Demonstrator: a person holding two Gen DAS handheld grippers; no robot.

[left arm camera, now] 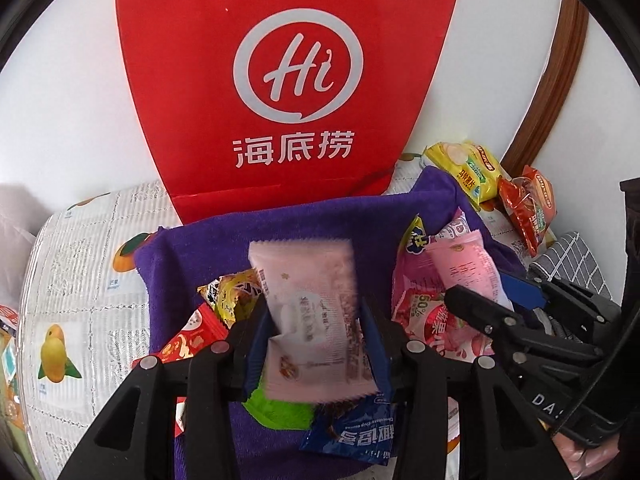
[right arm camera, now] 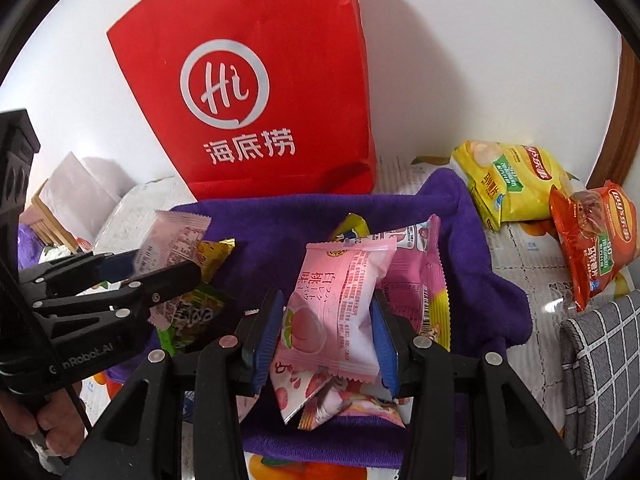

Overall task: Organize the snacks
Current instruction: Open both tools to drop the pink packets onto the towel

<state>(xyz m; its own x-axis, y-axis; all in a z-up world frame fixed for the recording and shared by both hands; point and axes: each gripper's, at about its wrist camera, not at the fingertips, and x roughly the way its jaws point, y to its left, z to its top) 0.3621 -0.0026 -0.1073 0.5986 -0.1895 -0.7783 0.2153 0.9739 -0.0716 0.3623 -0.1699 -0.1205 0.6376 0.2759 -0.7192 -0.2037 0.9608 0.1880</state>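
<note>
My left gripper [left arm camera: 314, 320] is shut on a pale pink snack packet [left arm camera: 308, 300] and holds it above a purple cloth [left arm camera: 224, 248] strewn with snacks; it also shows in the right wrist view [right arm camera: 160, 264]. My right gripper [right arm camera: 326, 320] is shut on a pink peach snack packet [right arm camera: 340, 300], which also shows in the left wrist view [left arm camera: 468, 272]. A tall red paper bag [left arm camera: 280, 80] stands upright just behind the cloth, against the wall; it also shows in the right wrist view [right arm camera: 256, 92].
Loose snacks lie on the cloth: a blue cookie packet [left arm camera: 356, 436], a green packet [left arm camera: 280, 408], red and yellow packets [left arm camera: 200, 328], pink packets [right arm camera: 416, 280]. A yellow chip bag [right arm camera: 508, 180] and an orange chip bag [right arm camera: 592, 248] lie at the right. A grey checked cushion [right arm camera: 600, 380] is beside them.
</note>
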